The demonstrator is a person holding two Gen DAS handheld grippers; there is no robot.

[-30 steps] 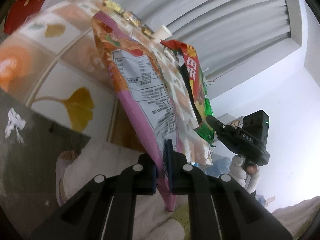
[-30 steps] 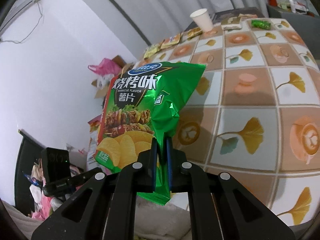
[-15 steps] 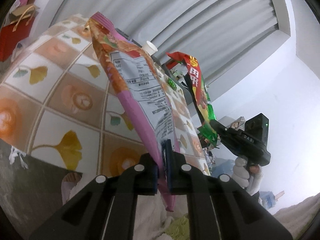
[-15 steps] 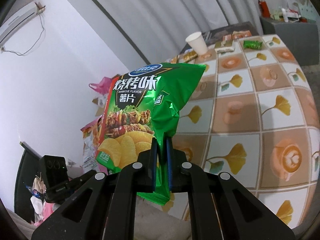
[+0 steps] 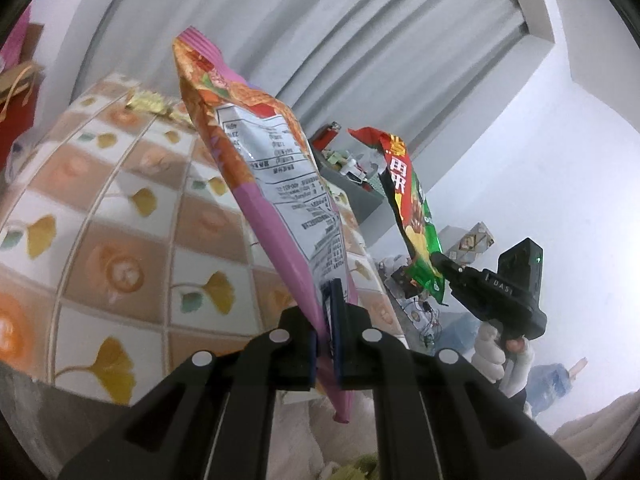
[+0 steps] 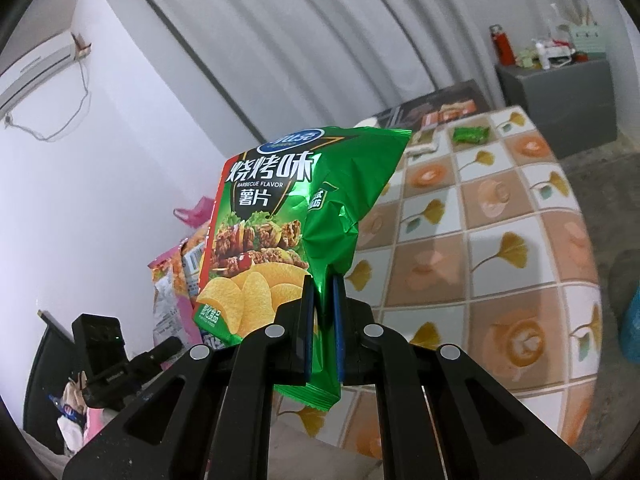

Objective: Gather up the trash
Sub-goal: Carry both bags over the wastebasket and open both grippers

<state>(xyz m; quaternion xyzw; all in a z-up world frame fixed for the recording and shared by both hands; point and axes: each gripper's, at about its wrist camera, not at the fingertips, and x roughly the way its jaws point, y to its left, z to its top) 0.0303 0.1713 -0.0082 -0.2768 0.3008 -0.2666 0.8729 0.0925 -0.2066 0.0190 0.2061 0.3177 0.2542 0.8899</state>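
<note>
My left gripper (image 5: 326,322) is shut on the lower edge of a pink and orange snack bag (image 5: 264,184), which stands up above the table with its printed back showing. To its right in the left wrist view, a gloved hand (image 5: 494,350) holds the right gripper with the green chip bag (image 5: 418,232). In the right wrist view my right gripper (image 6: 322,326) is shut on that green barbecue chip bag (image 6: 296,216), raised over the table edge. Behind it the pink bag (image 6: 176,280) and the left gripper's body (image 6: 108,356) show at lower left.
A table with a ginkgo-leaf patterned cloth (image 6: 500,248) carries a small green wrapper (image 6: 470,135), flat packets (image 6: 450,114) at its far end and gold wrappers (image 5: 152,105). A grey cabinet (image 6: 560,92) with bottles stands behind. Grey curtains (image 5: 360,40) fill the back wall.
Both grippers have risen with their bags still clamped. The left one rolled, so the pink bag leans differently. More of the tabletop now lies below the green bag in the right view.
</note>
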